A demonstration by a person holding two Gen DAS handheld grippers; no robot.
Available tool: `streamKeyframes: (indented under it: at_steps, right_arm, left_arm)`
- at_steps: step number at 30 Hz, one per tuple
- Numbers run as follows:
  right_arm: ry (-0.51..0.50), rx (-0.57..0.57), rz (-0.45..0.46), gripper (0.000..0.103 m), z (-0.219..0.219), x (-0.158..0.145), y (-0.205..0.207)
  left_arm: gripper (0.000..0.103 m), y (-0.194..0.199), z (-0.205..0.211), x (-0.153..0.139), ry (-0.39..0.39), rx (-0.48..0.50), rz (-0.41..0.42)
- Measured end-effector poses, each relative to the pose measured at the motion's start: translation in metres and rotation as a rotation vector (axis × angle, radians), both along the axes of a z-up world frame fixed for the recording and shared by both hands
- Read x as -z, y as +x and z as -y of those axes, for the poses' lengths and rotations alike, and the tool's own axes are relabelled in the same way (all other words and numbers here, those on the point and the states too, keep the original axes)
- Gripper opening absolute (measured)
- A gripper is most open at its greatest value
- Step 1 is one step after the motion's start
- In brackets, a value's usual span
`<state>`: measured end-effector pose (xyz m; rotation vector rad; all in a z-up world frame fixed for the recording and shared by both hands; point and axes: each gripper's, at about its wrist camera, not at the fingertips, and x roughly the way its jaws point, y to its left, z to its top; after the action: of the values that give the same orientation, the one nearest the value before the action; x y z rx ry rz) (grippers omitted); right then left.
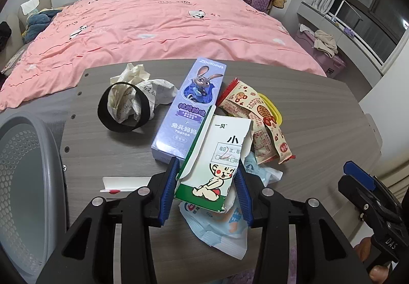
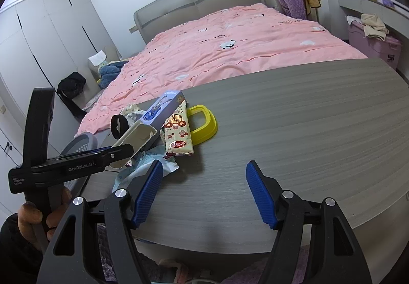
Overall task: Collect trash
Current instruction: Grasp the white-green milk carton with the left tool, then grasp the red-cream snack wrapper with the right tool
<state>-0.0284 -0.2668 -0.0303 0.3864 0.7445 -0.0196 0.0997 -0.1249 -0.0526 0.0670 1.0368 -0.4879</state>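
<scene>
On the grey table (image 1: 319, 110), the left gripper (image 1: 207, 190) has its jaws clamped on the torn white-and-green carton (image 1: 217, 156), which hides most of the blue wrapper (image 1: 217, 227) beneath. Right gripper (image 2: 204, 192) jaws stand apart, empty. Grey bin (image 1: 28, 181) is cut off at the left edge.

Both tools are black plastic. The left hand-held gripper (image 1: 205, 189) and right hand-held gripper (image 2: 204, 194) carry ribbed blue pads (image 2: 148, 194), silver pivot screws and white lettering; a dark sleeve (image 2: 15, 245) covers the wrist.
</scene>
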Motion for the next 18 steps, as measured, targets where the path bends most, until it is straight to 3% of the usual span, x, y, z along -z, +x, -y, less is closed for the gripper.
streamKeyframes:
  at_steps: [8,18]
  right_arm:
    - [-0.039,-0.045,-0.007,0.066,-0.015,-0.001,0.029]
    - [-0.158,-0.108,-0.059,0.066,-0.049,0.011,0.085]
  left_arm:
    - [0.042,-0.016,-0.017,-0.016,0.020,-0.042,0.091]
    - [0.042,-0.020,-0.054,-0.032,0.055,-0.145,0.190]
